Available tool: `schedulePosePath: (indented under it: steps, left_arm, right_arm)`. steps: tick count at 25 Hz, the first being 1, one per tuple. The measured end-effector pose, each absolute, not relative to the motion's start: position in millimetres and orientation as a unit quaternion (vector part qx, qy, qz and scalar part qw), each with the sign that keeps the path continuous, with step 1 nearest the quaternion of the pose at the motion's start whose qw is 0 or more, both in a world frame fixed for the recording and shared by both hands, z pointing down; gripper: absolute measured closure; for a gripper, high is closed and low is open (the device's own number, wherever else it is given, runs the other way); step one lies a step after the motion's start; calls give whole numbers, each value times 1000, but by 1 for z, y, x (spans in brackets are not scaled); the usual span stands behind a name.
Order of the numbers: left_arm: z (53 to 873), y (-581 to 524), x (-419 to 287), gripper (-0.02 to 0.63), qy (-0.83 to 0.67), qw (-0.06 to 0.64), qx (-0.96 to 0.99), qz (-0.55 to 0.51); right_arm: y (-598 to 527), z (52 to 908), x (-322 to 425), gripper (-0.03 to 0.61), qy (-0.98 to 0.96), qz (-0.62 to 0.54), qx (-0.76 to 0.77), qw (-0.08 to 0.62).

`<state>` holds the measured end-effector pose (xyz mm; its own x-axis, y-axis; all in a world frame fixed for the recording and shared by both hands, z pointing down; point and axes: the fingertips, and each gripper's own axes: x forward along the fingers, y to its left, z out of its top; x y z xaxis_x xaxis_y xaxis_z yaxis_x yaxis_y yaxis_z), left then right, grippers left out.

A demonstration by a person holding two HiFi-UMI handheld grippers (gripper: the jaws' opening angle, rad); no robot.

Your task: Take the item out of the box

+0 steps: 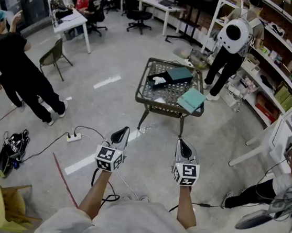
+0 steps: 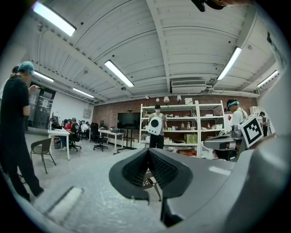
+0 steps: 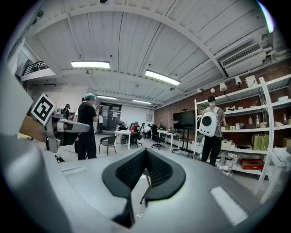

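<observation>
Black shallow open box (image 1: 160, 80) is sitting near the middle of the dark wire-mesh metal table (image 1: 147, 98), well ahead of both grippers. I am counting one table, one box, two flat teal pieces and one item. One teal piece (image 1: 180, 74) is lying just behind the box; the other (image 1: 191, 100) is overhanging the table's front right corner. The small white item (image 1: 159, 81) is lying inside the box. It is probably light and soft, though its material is too far off to tell. Pinching its raised middle seems best, while steadying the box, which may slide. The left gripper (image 1: 124, 131) and right gripper (image 1: 180, 142) are both holding their jaws pressed together with nothing between them.
</observation>
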<state>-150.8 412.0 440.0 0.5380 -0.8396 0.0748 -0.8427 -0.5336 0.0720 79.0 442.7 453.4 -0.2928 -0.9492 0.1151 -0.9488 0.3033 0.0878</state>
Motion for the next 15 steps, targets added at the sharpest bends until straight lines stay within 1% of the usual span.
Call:
schedulePosePath:
  steps: [9,15]
  left_arm:
    - [448,407,-154,609,-486,55,872,21]
    - [450,402,-147,609,-492,52,869,28]
  right_arm:
    - [437,464,79,580,-805,6,587,81]
    - [433,470,84,580,-813,14,577,74]
